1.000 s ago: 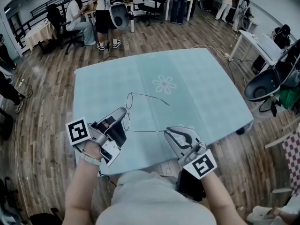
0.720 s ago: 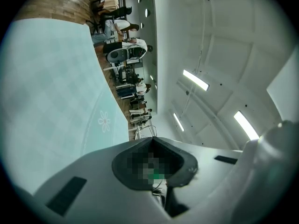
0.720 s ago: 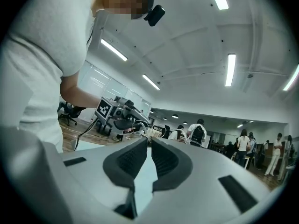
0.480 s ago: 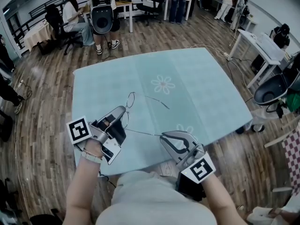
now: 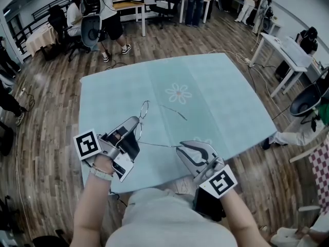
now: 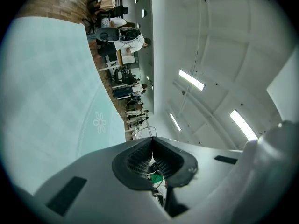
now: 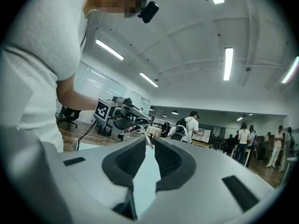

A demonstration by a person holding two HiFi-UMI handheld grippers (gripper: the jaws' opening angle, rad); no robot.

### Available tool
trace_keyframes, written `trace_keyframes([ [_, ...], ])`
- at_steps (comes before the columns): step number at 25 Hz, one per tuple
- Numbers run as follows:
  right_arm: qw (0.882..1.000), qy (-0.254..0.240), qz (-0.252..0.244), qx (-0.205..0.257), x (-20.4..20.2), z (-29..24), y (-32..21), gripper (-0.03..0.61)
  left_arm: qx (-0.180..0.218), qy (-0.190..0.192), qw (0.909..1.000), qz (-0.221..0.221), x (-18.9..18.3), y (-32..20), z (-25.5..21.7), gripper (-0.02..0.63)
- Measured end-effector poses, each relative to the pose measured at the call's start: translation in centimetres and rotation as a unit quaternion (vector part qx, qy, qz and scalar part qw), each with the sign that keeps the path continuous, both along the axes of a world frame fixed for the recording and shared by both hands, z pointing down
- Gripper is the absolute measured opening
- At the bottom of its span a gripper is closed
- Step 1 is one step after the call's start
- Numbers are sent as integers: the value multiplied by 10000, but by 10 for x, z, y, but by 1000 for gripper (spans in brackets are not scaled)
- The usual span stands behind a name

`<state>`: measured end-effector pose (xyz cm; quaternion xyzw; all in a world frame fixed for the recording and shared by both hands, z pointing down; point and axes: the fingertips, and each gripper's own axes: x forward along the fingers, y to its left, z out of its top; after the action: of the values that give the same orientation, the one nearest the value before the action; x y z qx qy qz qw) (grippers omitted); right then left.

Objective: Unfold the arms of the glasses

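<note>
Thin wire-framed glasses (image 5: pixel 144 109) lie on the teal tablecloth (image 5: pixel 216 86). My left gripper (image 5: pixel 137 122) is shut on the near part of the frame; in the left gripper view its pads (image 6: pixel 140 157) meet on the thin wire at the gripper's (image 6: pixel 152 141) tips. The near arm (image 5: pixel 157 144) runs right to my right gripper (image 5: pixel 179 147). That gripper's (image 7: pixel 148 141) jaws have just been opening, and the arm's end (image 7: pixel 146 136) sits in the narrow gap between them. The far arm (image 5: pixel 173 111) stands out to the right over the cloth.
The table's near edge (image 5: pixel 154 181) is just below both grippers, and flower prints (image 5: pixel 178 92) mark the cloth. A wooden floor, office chairs (image 5: pixel 308 99), a white desk (image 5: pixel 285 48) and several people (image 5: pixel 110 14) surround the table.
The right gripper has shifted slightly left and nearer to me at the near arm's end. The left gripper and frame have stayed put. A person carrying a chair in the background walked left.
</note>
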<state>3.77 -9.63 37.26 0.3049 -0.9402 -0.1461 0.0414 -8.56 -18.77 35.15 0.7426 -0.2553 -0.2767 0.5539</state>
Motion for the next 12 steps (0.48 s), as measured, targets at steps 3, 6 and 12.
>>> trace_keyframes([
  [3,9998,-22,107,-162,1,3,-7,94,85,7,9999,56,3,1,-4,11],
  [6,9996,-34,134,-226,0,3,-12,122,128,52,9999,64,2,1,-6,11],
  [12,9992,-170,211,-278,1,-4,-18,125,163,85,9998,34,2,1,-6,11],
])
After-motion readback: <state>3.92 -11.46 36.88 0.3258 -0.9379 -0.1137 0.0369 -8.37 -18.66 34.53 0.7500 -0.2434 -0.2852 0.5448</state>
